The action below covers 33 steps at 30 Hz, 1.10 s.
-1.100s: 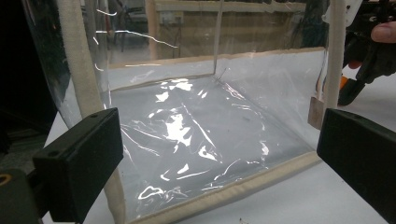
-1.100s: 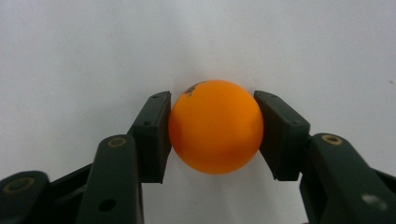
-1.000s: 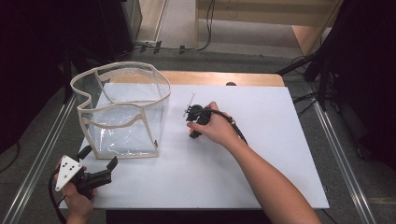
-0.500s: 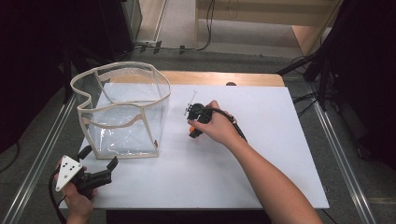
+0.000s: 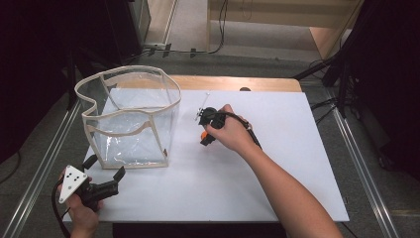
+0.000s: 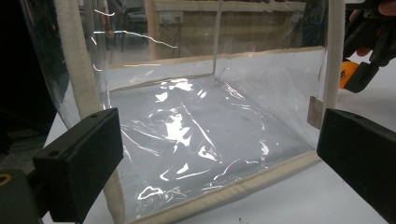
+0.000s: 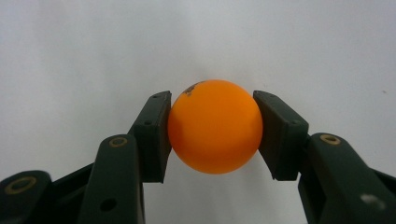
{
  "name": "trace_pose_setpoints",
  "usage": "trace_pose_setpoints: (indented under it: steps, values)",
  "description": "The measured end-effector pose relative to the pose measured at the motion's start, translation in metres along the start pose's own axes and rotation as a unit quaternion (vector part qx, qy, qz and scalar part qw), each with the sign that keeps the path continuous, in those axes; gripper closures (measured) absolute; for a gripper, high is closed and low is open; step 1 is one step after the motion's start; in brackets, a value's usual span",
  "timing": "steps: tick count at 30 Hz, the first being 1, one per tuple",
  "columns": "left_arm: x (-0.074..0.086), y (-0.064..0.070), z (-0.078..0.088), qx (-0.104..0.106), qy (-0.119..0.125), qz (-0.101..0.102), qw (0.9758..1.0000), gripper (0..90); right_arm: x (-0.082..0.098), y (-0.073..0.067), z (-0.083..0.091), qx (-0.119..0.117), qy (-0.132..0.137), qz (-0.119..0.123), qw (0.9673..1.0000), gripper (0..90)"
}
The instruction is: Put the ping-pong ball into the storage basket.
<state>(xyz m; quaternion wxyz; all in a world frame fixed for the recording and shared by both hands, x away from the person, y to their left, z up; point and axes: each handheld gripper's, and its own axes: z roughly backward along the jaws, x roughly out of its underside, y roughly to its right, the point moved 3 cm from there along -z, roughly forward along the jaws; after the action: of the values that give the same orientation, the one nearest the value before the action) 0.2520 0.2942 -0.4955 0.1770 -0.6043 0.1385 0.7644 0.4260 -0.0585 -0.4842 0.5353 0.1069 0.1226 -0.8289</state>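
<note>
Right gripper (image 7: 212,133) clamps the orange ball (image 7: 215,133) just above the white table (image 5: 277,178), right of the clear bin (image 5: 130,119). Left gripper (image 5: 105,174) rests open at the bin's near edge. Grasp step looks done; next move likely calls for carrying the ball over the rim and releasing it.

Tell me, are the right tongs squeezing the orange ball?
Touching. In the right gripper view, both black pads of the right tongs press flat against opposite sides of the orange ball, with no gap showing.
</note>
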Motion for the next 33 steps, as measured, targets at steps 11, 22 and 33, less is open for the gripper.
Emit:
trace_pose_setpoints:
  steps: [11, 22, 33]
  values:
    - [0.000, 0.000, 0.000, 0.000, 0.000, 0.000, 1.0000, 0.8, -0.003, 0.000, 0.010, -0.009, 0.004, 0.003, 0.9999, 47.5]
    - [0.000, 0.000, 0.000, -0.001, -0.002, 0.000, 1.0000, 0.8, -0.010, -0.003, 0.024, -0.007, 0.000, 0.013, 0.9999, 47.5]
    - [0.000, 0.000, 0.000, -0.002, -0.002, 0.001, 1.0000, 0.8, -0.018, -0.003, 0.039, -0.007, 0.006, 0.021, 0.9997, 47.5]
